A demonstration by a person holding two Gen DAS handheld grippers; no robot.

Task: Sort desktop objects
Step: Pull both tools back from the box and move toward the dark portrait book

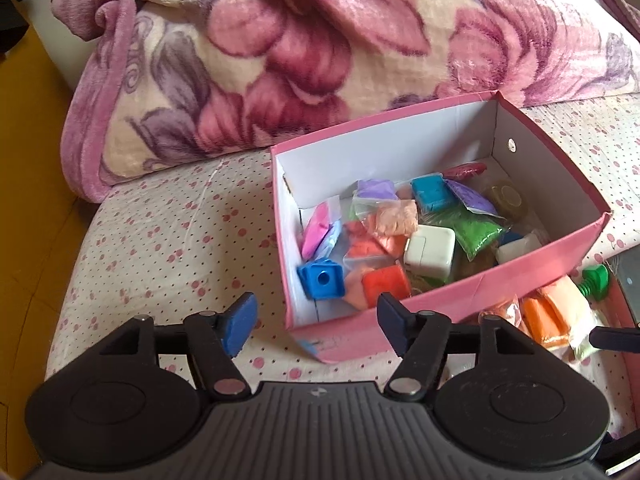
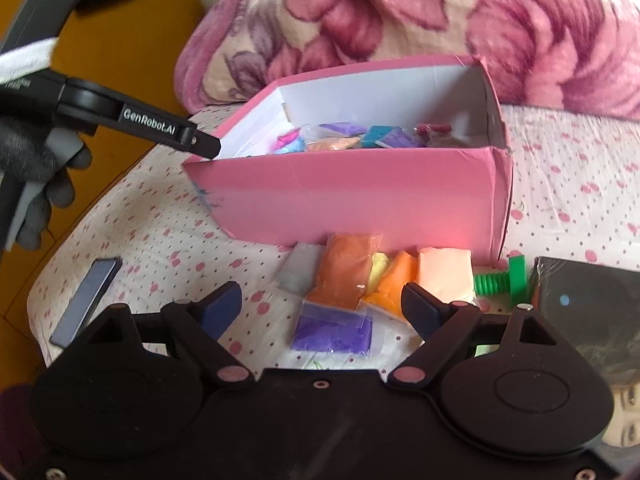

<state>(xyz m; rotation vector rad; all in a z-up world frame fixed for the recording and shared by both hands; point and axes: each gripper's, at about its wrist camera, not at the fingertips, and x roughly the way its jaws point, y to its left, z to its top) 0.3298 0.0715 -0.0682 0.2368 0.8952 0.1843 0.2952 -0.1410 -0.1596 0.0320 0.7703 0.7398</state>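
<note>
Your left gripper [image 1: 316, 316] hangs over the near left corner of the pink cardboard box [image 1: 500, 280], jaws apart, nothing between them. Inside the box: a blue plastic cube with a hole [image 1: 320, 278], a white square charger [image 1: 430, 250] and bagged clay in several colours. Your right gripper [image 2: 324, 308] is spread wide and empty above the purple clay bag [image 2: 332, 332]. 2 orange clay bags [image 2: 352, 268] and a green plastic bolt [image 2: 504, 280] lie just outside the box on the cherry-print sheet [image 2: 160, 240].

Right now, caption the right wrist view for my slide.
Open right gripper above bagged clay packets beside a pink box on the bed.
</note>
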